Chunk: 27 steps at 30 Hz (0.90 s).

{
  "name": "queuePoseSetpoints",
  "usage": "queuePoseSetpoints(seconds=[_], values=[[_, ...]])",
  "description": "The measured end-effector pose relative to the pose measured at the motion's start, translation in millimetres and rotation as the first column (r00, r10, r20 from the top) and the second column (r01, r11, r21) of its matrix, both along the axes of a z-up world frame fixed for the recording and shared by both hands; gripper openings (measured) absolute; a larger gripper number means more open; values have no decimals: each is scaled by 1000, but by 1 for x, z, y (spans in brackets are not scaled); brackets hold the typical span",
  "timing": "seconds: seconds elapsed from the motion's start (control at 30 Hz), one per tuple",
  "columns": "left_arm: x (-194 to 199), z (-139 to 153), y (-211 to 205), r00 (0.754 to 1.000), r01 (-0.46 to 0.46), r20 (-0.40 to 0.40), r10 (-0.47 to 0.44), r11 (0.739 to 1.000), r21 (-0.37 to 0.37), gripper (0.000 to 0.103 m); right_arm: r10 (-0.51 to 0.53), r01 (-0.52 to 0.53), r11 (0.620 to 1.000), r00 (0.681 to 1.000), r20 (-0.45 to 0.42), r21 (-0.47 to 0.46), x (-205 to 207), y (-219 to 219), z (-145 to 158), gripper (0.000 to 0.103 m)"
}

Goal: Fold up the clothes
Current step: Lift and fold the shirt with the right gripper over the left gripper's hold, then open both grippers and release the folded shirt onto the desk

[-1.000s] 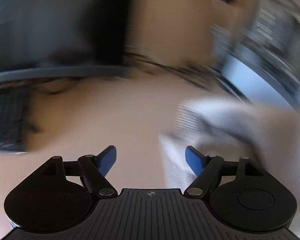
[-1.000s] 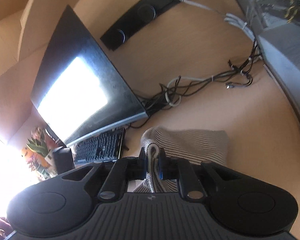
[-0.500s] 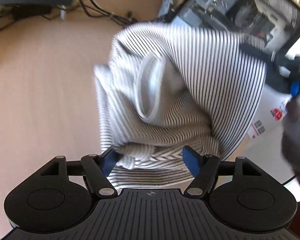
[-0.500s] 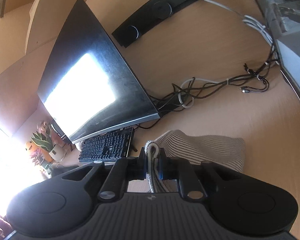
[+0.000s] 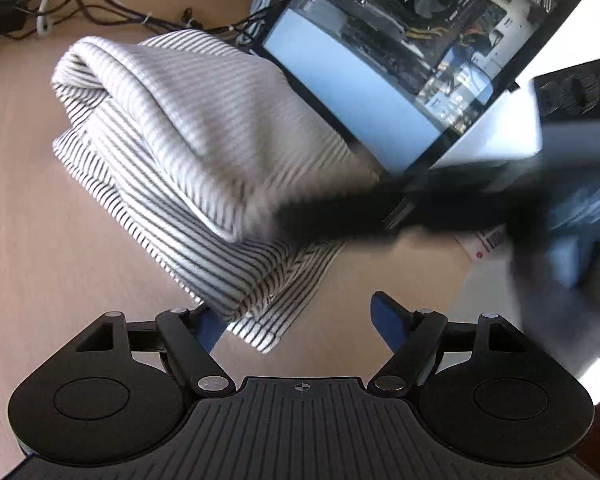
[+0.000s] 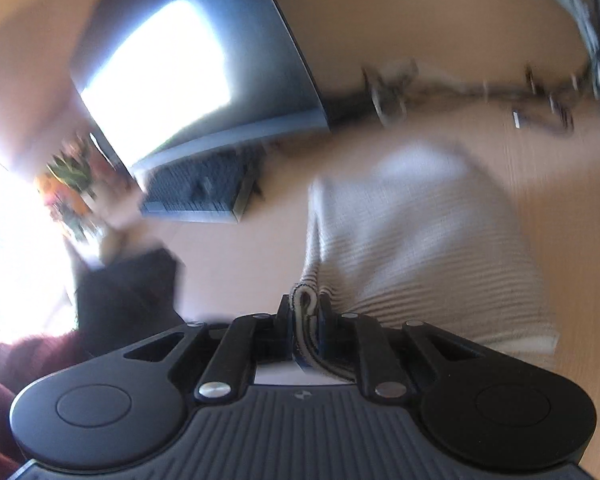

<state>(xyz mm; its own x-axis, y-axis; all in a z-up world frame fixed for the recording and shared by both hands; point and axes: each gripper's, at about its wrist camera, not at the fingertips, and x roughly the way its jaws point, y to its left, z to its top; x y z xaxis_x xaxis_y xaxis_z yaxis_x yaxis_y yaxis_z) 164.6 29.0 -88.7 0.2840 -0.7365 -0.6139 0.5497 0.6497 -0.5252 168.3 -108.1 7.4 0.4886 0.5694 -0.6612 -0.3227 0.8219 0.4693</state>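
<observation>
a fold is judged to be under way: the striped garment [image 5: 204, 168] lies bunched on the wooden desk [image 5: 32, 240], left of the computer case [image 5: 412, 60]. its edge is pinched in the right gripper [image 6: 306, 320]; the left gripper [image 5: 296, 316] is spread, one fingertip [image 5: 210, 326] tucked under the near hem. next, that hem is likely to be clamped. no writing can be read.
</observation>
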Motion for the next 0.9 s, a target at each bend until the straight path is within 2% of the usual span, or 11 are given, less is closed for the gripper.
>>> queuePoseSetpoints(seconds=[0.1, 0.2, 0.3, 0.4, 0.47, 0.57, 0.63, 0.7, 0.77, 0.83, 0.9], values=[[-9, 5, 15, 1000, 19, -7, -18, 998, 53, 86, -8, 8, 1000, 999, -50, 0, -2, -1, -24, 11], [-16, 11, 43, 1000, -24, -4, 25, 995, 99, 88, 11, -11, 999, 1000, -4, -46, -9, 8, -28, 11], [-11, 25, 83, 989, -142, -27, 144, 988, 65, 88, 59, -44, 984, 995, 85, -171, -22, 28, -24, 11], [0, 55, 101, 970, -241, -2, 241, 970, -25, 87, 53, -27, 978, 991, 125, -206, -31, 35, -26, 11], [10, 81, 95, 960, -267, 58, 274, 959, -95, 86, 31, -4, 980, 991, 132, -198, -33, 33, -26, 11], [22, 102, 59, 960, -225, 135, 245, 963, -146, 84, 13, 15, 979, 990, 137, -202, -36, 33, -25, 11], [33, 96, 22, 967, -167, 179, 182, 981, -96, 82, 21, 15, 972, 988, 151, -234, -38, 37, -21, 11], [34, 76, 8, 979, -149, 136, 151, 989, -22, 78, 32, 15, 963, 985, 172, -268, -42, 40, -15, 13], [34, 55, 3, 985, -143, 98, 140, 989, 28, 75, 35, 23, 958, 980, 197, -285, -48, 34, -1, 27], [27, 49, 3, 982, -128, 146, 119, 990, 56, 76, 14, 51, 957, 975, 221, -284, -55, 20, 15, 80], [22, 50, 4, 980, -113, 171, 99, 991, 76, 79, -21, 92, 959, 967, 255, -269, -63, 0, 33, 96]])
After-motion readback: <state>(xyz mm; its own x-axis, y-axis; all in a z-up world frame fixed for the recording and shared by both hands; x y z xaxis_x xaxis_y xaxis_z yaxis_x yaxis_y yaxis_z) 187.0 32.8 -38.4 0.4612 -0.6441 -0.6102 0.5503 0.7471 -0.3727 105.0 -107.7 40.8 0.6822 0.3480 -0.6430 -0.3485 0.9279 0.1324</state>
